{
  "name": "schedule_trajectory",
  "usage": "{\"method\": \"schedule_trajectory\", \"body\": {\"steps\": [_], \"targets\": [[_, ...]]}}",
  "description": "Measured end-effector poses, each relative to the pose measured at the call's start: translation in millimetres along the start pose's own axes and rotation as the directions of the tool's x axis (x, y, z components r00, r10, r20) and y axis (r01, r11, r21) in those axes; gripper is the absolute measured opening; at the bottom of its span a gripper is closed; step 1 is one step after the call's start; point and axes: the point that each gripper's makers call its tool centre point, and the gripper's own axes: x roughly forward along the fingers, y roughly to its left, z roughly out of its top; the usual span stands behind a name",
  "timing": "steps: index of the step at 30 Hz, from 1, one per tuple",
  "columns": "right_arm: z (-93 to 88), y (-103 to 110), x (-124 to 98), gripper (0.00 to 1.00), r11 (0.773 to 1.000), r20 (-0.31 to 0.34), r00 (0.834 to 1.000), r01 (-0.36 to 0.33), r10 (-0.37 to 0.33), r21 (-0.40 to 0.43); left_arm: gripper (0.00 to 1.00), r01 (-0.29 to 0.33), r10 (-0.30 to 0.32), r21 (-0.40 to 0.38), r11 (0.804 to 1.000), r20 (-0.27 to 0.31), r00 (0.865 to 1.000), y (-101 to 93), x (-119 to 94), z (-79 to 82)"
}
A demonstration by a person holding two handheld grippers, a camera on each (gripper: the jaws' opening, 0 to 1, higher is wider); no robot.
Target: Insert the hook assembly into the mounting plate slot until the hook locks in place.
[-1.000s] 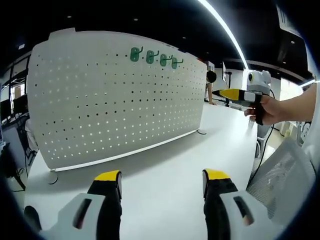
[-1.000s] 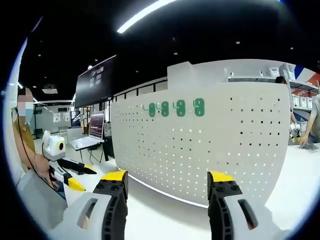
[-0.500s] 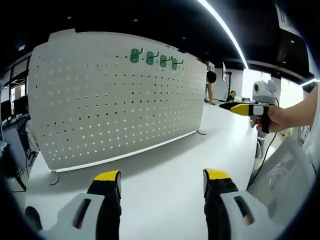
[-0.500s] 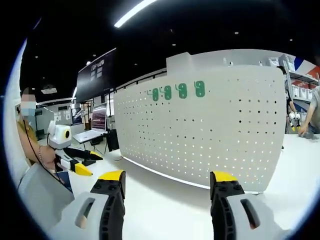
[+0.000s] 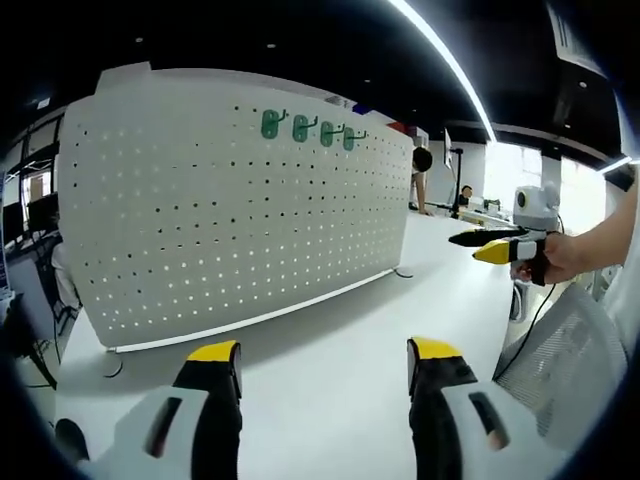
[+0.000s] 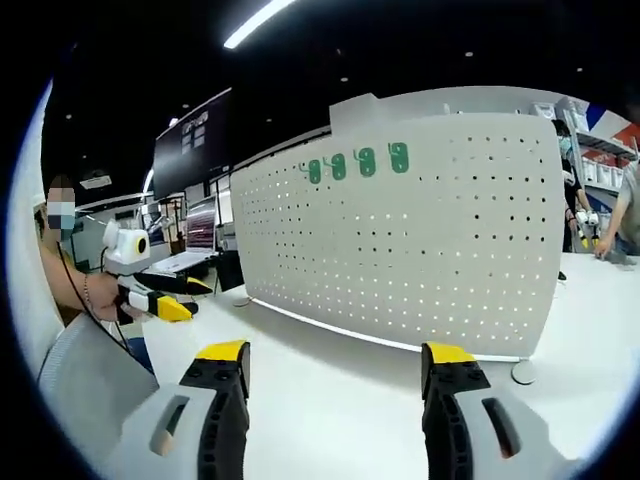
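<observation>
- Left gripper view: left gripper (image 5: 325, 365) is hovering released, holding nothing, over the white table (image 5: 330, 320).
- Right gripper (image 6: 335, 365) is likewise hovering released and empty.
- Four green hooks (image 5: 305, 127) are sitting high on the pegboard (image 5: 230, 200); they are looking light, rigid and likely slippery, best pinched at the flat body.

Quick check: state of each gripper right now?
Left gripper: open, fingers apart, holding nothing, above the table.
Right gripper: open, fingers apart, holding nothing, facing the pegboard.

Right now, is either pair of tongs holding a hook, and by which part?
Nothing is held. The left tongs and right tongs stand open and empty above the table; four green hooks hang on the pegboard.
</observation>
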Motion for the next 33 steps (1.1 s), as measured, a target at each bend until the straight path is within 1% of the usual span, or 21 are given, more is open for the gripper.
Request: {"method": "schedule_trajectory", "body": {"steps": [8,12,19,21,22,23,26,28,33], "targets": [[-3.8,4.8,-9.1,0.68,1.0,-0.003,1.0,0.004,-0.004,0.012,0.71,0.007,-0.007,0.029,1.0,-0.014,1.0,-3.6,-4.5,-1.4],[-6.9,3.4,-13.4,0.68,1.0,-0.005,1.0,0.011,-0.01,0.018,0.72,0.013,-0.012,0.027,1.0,-0.016,1.0,-5.2,-6.0,-0.5],[-9.3,2.3,-16.8,0.68,0.999,-0.008,1.0,0.02,-0.02,0.026,0.73,0.008,-0.008,0.044,0.999,-0.022,1.0,-1.4,-11.3,2.4],[-9.1,2.4,-16.9,0.68,0.999,-0.006,1.0,0.022,-0.022,0.027,0.74,0.009,-0.007,0.043,0.999,-0.03,1.0,0.6,-12.0,-1.0],[-10.1,1.8,-16.9,0.68,0.999,-0.008,1.0,0.023,-0.022,0.027,0.74,0.005,-0.003,0.046,0.999,-0.047,0.999,1.8,-12.1,-5.8],[-10.1,2.3,-16.8,0.68,0.999,-0.007,1.0,0.021,-0.021,0.027,0.74,0.003,-0.001,0.047,0.999,-0.051,0.999,2.1,-12.3,-7.7],[-10.3,4.4,-16.8,0.68,1.0,-0.008,1.0,0.019,-0.019,0.025,0.75,-0.005,0.006,0.022,1.0,-0.045,0.999,2.7,-13.8,-10.7],[-12.3,4.6,-16.8,0.68,0.999,-0.014,1.0,0.02,-0.02,0.028,0.75,-0.006,0.007,0.021,1.0,-0.049,0.999,2.3,-13.9,-12.1],[-13.8,5.0,-16.9,0.69,0.999,-0.016,1.0,0.016,-0.016,0.029,0.77,-0.003,0.003,0.013,1.0,-0.034,0.999,2.4,-14.2,-9.3]]}}
